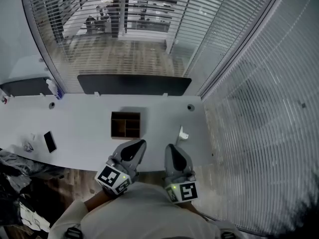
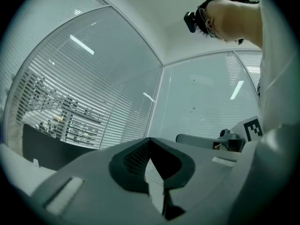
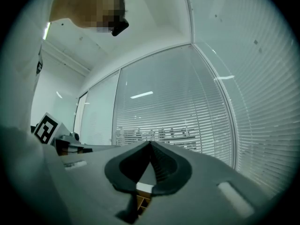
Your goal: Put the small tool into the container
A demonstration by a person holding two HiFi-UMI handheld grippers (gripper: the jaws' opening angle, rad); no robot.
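On the white table (image 1: 84, 126), near its front edge, the small tool (image 1: 182, 133) sits to the right of the container (image 1: 125, 125), apart from it and outside every compartment. It is a pale, slender piece, too small to tell its kind. The container is a brown, square-cornered wooden box, divided by partitions into several open compartments. Only the head view shows the tool. The right gripper view catches the container (image 3: 139, 204) as a sliver of brown partitions low in the gap under its pads, while the left gripper view looks past the table to slatted blinds (image 2: 89, 102) behind glass. The left gripper (image 1: 138, 144) and right gripper (image 1: 171, 148) are held side by side at the table's near edge, close to the person's body, the tool just beyond the right one's tip. Each gripper's own view shows its jaws pressed together at the tips with nothing between them: smooth grey shells with black ribbed pads (image 2: 136, 156). A marker cube (image 1: 113, 178) on each gripper carries black-and-white square patterns. Far to the left on the table lies a flat dark phone (image 1: 50, 141), and a long black panel (image 1: 133, 84) stands along the back edge.
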